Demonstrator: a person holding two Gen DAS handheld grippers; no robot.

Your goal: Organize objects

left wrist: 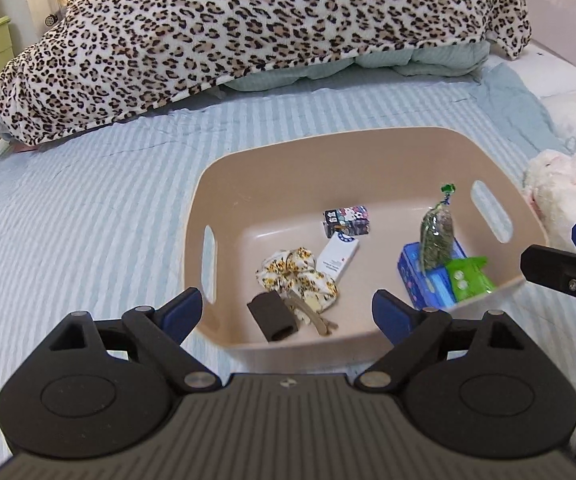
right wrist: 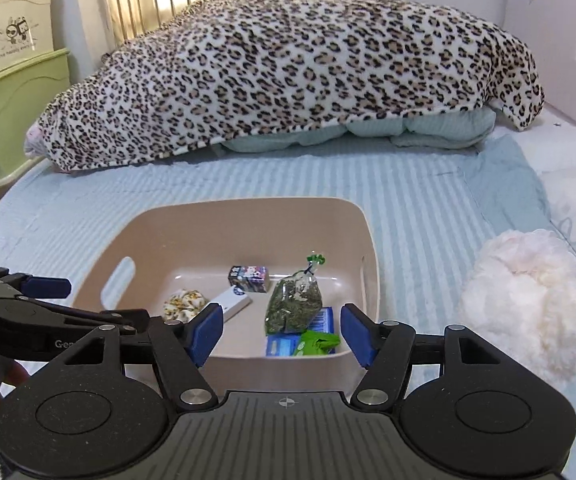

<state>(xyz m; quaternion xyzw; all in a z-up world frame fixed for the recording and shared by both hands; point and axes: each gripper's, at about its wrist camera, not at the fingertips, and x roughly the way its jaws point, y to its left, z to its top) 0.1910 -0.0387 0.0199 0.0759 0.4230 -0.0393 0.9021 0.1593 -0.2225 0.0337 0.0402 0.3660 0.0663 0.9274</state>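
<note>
Your left claw is spread wide and holds nothing, its blue pads hanging just over the near rim of the tan basket, one pad outside the near-left corner and the other above the near wall. Your right claw is open too, less widely, and empty, poised at the basket's near rim toward its right end; in the left view it shows only as a black arm at the frame's right edge. Directly ahead of the left claw, against the basket's near wall, lies a dark brown block touching a tan hair clip, and just beyond them a flowered scrunchie. A white box leans on the scrunchie's far side, and a small cartoon-printed box sits just behind that, near the middle of the basket floor. In the near-right corner, a blue box carries a clear bag of dried green herbs, tied at the top and standing upright, with a green packet resting against the box by the right wall. The basket sits on the striped blue bed, toward its near edge. A fluffy white plush lies on the bed beside the basket's right side, apart from it. At the far end of the bed, a leopard-print blanket is heaped over pale green bedding.
</note>
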